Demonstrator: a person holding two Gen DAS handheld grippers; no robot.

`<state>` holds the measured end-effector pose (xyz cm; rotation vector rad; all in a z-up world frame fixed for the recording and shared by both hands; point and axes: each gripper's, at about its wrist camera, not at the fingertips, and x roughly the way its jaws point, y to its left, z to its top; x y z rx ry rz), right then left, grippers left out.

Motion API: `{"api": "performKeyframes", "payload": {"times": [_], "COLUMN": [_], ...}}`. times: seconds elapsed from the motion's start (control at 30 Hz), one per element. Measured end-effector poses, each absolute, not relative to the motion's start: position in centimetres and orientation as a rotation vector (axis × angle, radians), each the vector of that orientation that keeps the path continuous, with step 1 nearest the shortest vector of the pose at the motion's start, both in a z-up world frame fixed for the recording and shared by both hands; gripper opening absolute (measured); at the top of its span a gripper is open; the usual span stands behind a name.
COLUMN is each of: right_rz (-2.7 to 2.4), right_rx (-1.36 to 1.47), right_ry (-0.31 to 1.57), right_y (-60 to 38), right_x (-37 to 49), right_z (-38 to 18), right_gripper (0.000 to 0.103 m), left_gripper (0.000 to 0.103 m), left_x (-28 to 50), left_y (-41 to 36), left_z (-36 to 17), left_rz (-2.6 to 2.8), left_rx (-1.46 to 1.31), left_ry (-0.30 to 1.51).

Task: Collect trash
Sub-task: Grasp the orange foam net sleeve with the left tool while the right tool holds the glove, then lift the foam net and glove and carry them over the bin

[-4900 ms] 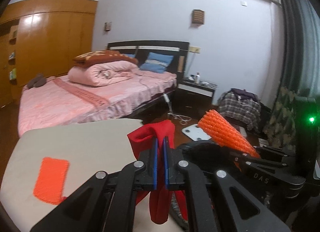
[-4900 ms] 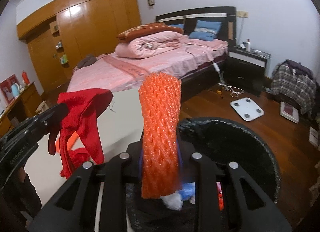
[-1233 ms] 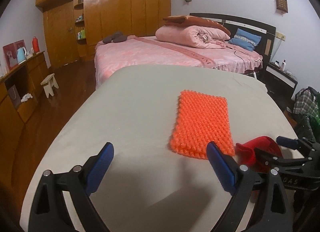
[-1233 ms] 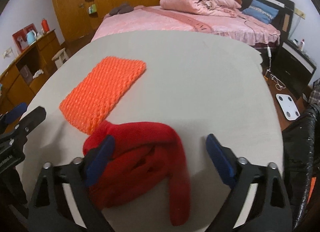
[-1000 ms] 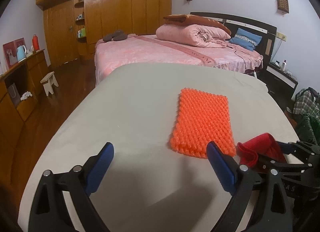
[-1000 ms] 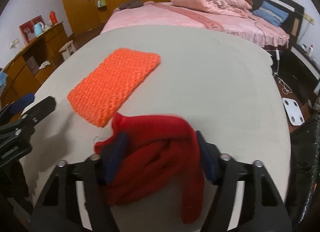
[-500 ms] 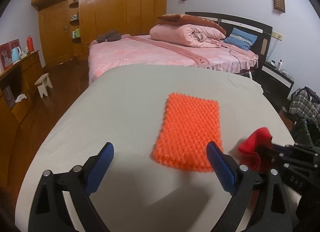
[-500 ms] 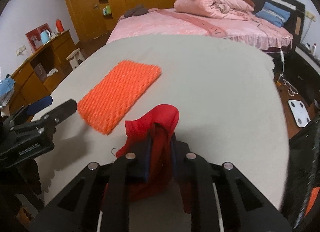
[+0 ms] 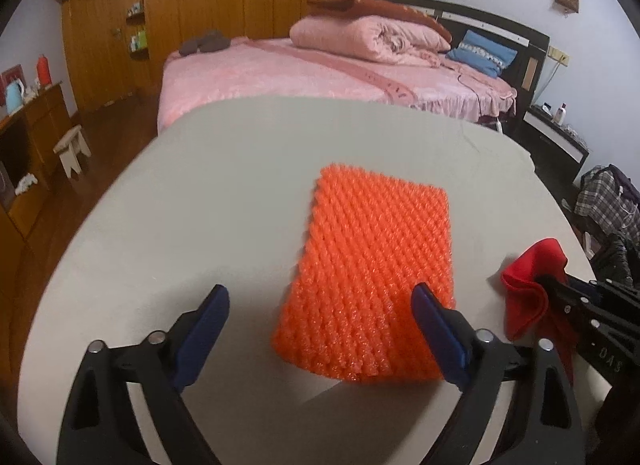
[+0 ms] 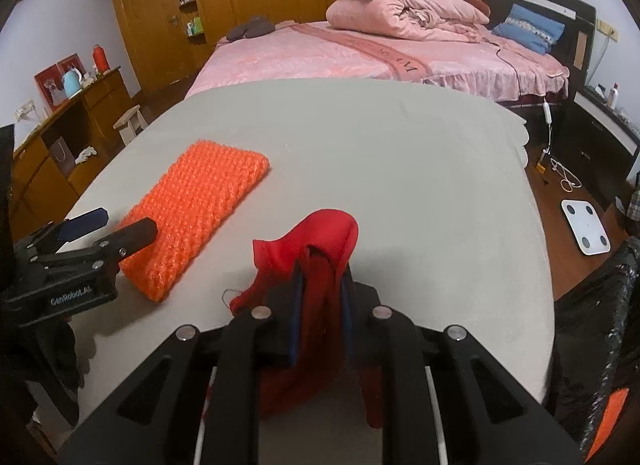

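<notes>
An orange foam net (image 9: 376, 265) lies flat on the grey table (image 9: 224, 193). My left gripper (image 9: 320, 329) hovers over the net's near end with wide jaws that are closing; the right blue pad overlaps the net's near corner, and the pads do not press it. In the right wrist view the orange foam net (image 10: 196, 209) lies left of centre with the left gripper (image 10: 116, 225) at its near end. My right gripper (image 10: 320, 305) is shut on a red cloth (image 10: 316, 257), which bunches above the fingers and hangs below. The red cloth (image 9: 528, 289) also shows at the left wrist view's right edge.
A black trash bag (image 10: 592, 345) with an orange piece inside stands off the table's right edge. A pink bed (image 10: 380, 53) lies beyond the table, wooden wardrobes (image 9: 224, 13) and a cabinet (image 10: 60, 137) to the left, a white scale (image 10: 586, 231) on the floor.
The right gripper closed on the red cloth and lifted it off the table. The left gripper moved to the right over the orange foam net's near end.
</notes>
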<state>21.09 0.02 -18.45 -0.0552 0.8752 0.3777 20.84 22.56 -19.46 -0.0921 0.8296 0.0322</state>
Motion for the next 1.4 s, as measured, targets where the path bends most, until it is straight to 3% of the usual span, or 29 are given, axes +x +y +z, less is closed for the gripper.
{"api": "performKeyframes", "payload": {"times": [0.17, 0.33, 0.67, 0.73, 0.97, 1.07, 1.1, 1.13, 1.23, 1.4], "right_rz": [0.371, 0.368, 0.366, 0.366, 0.369, 0.371, 0.371, 0.371, 0.372, 0.371], "right_rx": [-0.052, -0.056, -0.058, -0.058, -0.050, -0.047, -0.046, -0.047, -0.045, -0.048], "right_ry": [0.894, 0.902, 0.910, 0.910, 0.913, 0.914, 0.914, 0.914, 0.914, 0.914], "right_y": [0.1, 0.4, 0.4, 0.4, 0.3, 0.3, 0.3, 0.3, 0.3, 0.3], "right_x": [21.2, 21.1, 21.2, 21.3, 21.4, 21.4, 21.4, 21.5, 21.5, 21.5], "right_z": [-18.8, -18.9, -19.2, -19.2, -19.2, -19.2, -19.3, -19.3, -19.3, -19.2], "right_gripper": [0.016, 0.016, 0.018, 0.018, 0.018, 0.018, 0.018, 0.018, 0.018, 0.018], "left_gripper": [0.079, 0.053, 0.024, 0.014, 0.015, 0.032, 0.048, 0.054, 0.066, 0.075], "left_x": [21.0, 20.9, 20.7, 20.8, 20.8, 20.8, 20.8, 20.9, 21.5, 21.7], "left_y": [22.6, 22.2, 21.4, 21.4, 21.3, 21.5, 21.5, 21.4, 21.5, 22.0], "left_z": [-20.1, -20.0, -19.2, -19.2, -19.0, -19.0, -19.0, -19.1, -19.7, -20.1], "left_rz": [-0.008, -0.068, -0.068, -0.057, -0.040, -0.040, -0.032, -0.028, -0.012, -0.021], "left_rx": [-0.115, -0.118, -0.097, -0.094, -0.108, -0.138, -0.133, -0.126, -0.120, -0.160], "left_ry": [0.857, 0.850, 0.807, 0.807, 0.808, 0.815, 0.817, 0.817, 0.851, 0.864]}}
